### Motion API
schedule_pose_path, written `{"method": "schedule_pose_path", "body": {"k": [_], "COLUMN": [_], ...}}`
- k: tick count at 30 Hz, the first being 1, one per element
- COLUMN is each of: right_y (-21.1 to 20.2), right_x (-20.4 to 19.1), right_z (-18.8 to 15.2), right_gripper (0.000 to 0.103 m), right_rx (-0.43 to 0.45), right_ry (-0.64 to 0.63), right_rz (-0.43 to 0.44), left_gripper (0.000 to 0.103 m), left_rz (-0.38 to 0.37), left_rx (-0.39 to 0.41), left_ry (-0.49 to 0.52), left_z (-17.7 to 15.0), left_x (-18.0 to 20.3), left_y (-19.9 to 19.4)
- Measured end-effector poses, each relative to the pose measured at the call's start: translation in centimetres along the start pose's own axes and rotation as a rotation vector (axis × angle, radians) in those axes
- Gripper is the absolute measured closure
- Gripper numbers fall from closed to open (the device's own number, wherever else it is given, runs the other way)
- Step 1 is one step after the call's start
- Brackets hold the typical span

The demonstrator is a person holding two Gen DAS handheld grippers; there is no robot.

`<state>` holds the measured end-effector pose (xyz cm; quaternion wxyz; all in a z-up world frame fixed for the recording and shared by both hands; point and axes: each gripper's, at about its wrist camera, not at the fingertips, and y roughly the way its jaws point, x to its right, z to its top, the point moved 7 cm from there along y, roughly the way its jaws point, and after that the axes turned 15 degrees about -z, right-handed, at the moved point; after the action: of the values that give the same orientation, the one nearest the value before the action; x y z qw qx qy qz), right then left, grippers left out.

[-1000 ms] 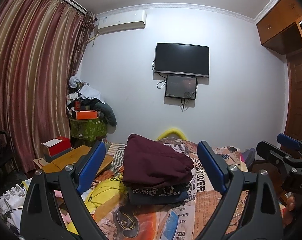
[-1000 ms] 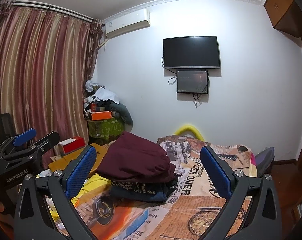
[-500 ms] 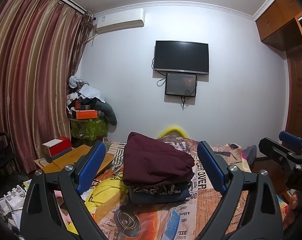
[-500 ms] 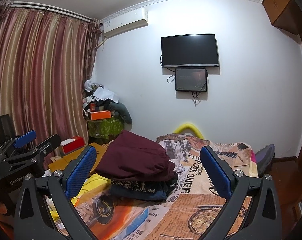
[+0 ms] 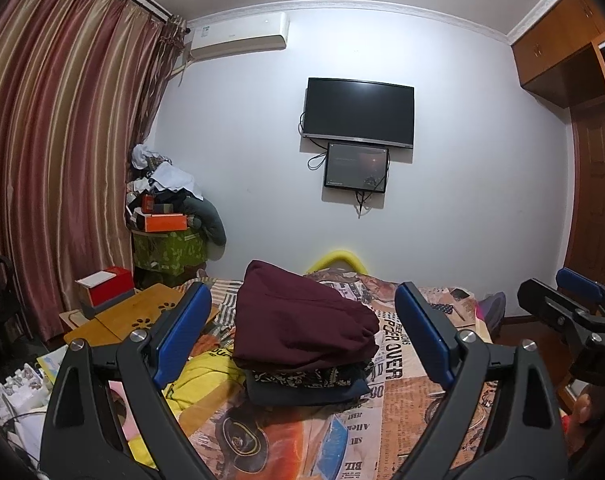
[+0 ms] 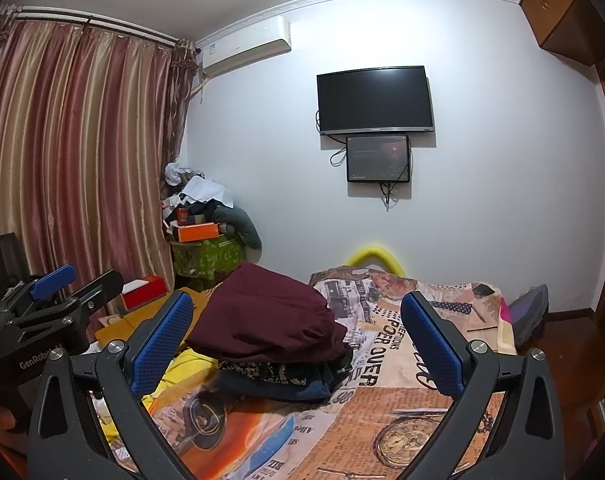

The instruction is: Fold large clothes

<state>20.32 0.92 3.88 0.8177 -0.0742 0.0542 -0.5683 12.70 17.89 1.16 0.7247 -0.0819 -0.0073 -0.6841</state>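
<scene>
Two black grippers with blue-padded fingers are held above a bed covered by a newspaper-print sheet (image 5: 402,432), both raised clear of the bedding and neither touching any cloth. The left gripper (image 5: 302,332) is seen with its jaws spread wide and nothing between them; the right gripper (image 6: 296,338) is likewise spread wide and empty. A stack of folded clothes is seen on the sheet ahead of both grippers: a folded maroon garment (image 5: 302,324) lies on top, a dark patterned garment (image 5: 302,376) is pressed beneath it, and a navy folded garment (image 5: 306,394) forms the bottom layer. Crumpled yellow fabric (image 5: 198,380) is spread on the bed just beside the stack, on its left. A light wooden lap table (image 5: 114,320) is placed at the bed's left edge, with a red and white box (image 5: 104,290) resting on it. Striped red and gold curtains (image 5: 54,160) are hung along the left wall. A black wall-mounted television (image 5: 358,112) is fixed above a smaller dark screen (image 5: 356,167), and a white air conditioner (image 5: 238,36) is mounted near the ceiling. A cluttered pile with an orange box (image 5: 164,222) is stacked in the corner on a green container (image 5: 170,250).
</scene>
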Motion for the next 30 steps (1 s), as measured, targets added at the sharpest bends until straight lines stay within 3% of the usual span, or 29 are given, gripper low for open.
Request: {"method": "schedule_pose_path", "body": {"k": [9,30], "right_y": [0.1,1.0], "right_x": [0.3,-0.2], "right_z": [-0.1,-0.6], "right_gripper": [0.0,0.0], "right_rx": [-0.001,-0.028], "right_ry": [0.004,-0.014], "right_rz": [-0.004,-0.014], "left_gripper": [0.01,0.01], "left_rz": [-0.027,-0.025], "left_rx": [-0.022,-0.043], "left_ry": [-0.035,-0.008], "left_z": [-0.2,-1.1], "left_x": [-0.3,-0.3], "left_y": [0.2,1.0]}}
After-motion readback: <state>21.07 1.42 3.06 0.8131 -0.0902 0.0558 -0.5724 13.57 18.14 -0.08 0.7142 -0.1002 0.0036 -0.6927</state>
